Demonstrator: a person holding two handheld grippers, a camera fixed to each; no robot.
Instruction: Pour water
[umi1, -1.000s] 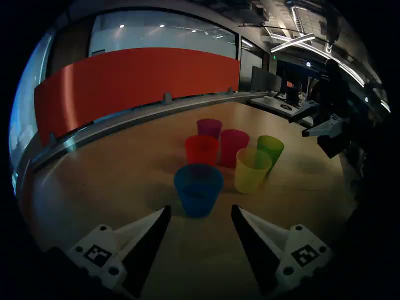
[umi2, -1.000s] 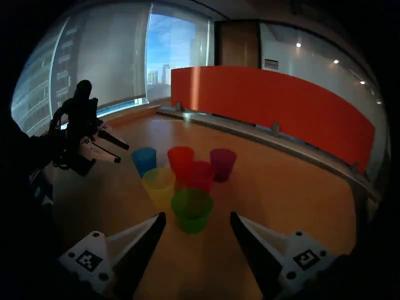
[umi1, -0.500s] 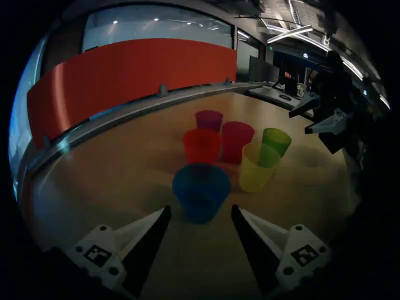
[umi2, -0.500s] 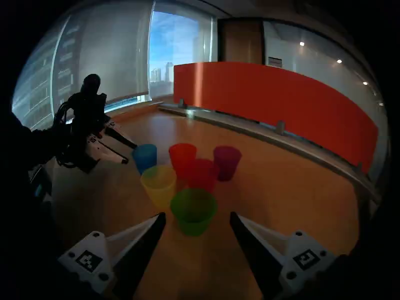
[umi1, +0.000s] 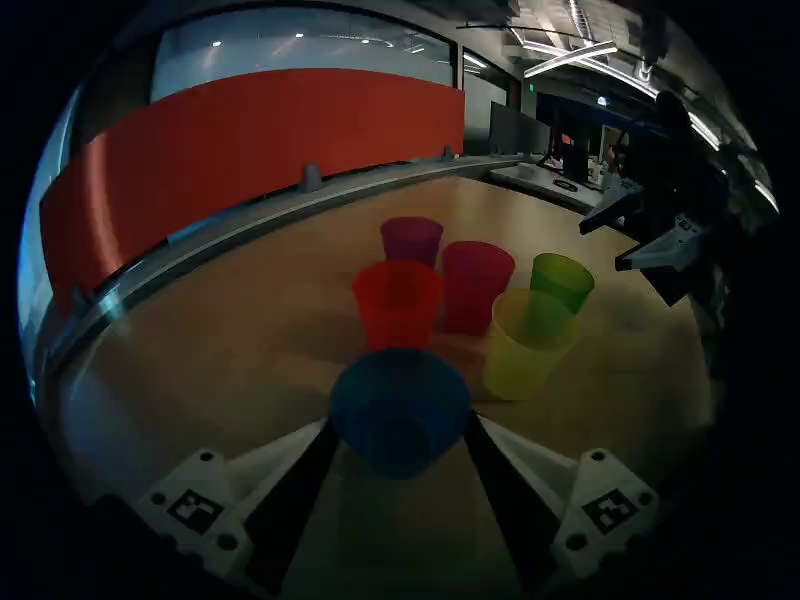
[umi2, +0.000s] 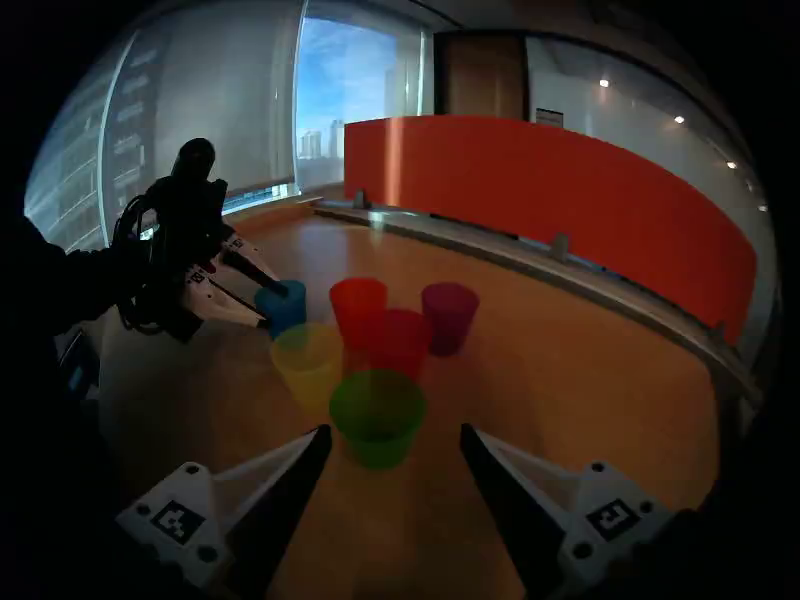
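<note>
Six plastic cups stand in a cluster on the wooden table (umi1: 220, 330). In the left gripper view the blue cup (umi1: 400, 410) sits right between the fingertips of my left gripper (umi1: 400, 435), which is open around it. Behind it are the red cup (umi1: 398, 300), purple cup (umi1: 411, 240), crimson cup (umi1: 476, 285), yellow cup (umi1: 528, 342) and green cup (umi1: 561, 282). In the right gripper view my right gripper (umi2: 395, 440) is open, just short of the green cup (umi2: 378, 415). Farther off, the left gripper (umi2: 272, 303) straddles the blue cup (umi2: 290, 312).
A long orange-red partition (umi1: 250, 130) runs along the table's far edge behind a low rail. Desks with monitors (umi1: 560, 165) stand beyond the table. Bare tabletop (umi2: 570, 380) lies to the right of the cups. A dark sleeve (umi2: 80, 280) holds the left gripper.
My left gripper has moved forward, and the blue cup now lies between its fingertips. My right gripper has edged slightly closer to the green cup. No cup has moved.
</note>
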